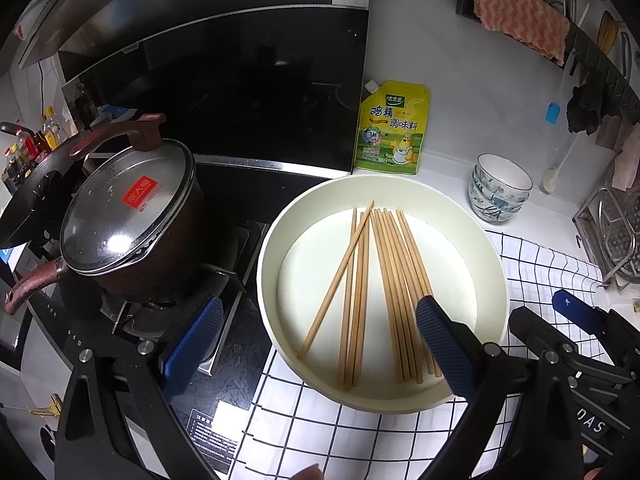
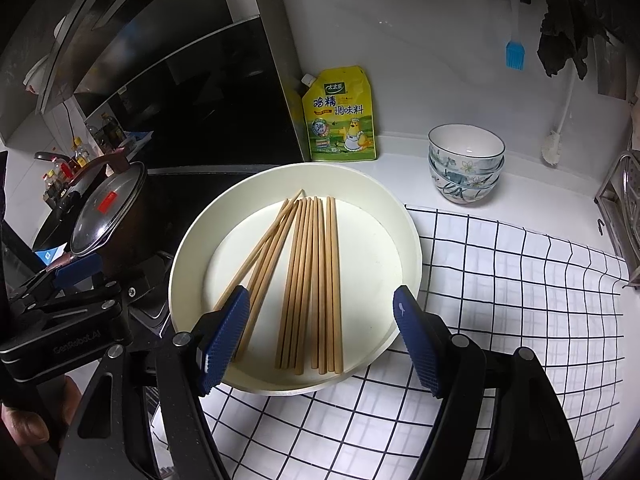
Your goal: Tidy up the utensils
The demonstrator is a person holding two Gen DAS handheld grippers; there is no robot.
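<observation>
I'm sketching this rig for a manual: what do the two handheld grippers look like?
Both the left gripper and right gripper have black angular frames with silver bolts and two flat blue fingers with a fine grid texture. The left gripper's body carries pale "GenRobot.AI" lettering. No cables or sleeves show.

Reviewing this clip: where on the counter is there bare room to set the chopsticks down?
Free: checked mat right of the white dish, and bare counter between seasoning pouch and stacked bowls. Crowded: the left, where the lidded pot sits on the stove.
</observation>
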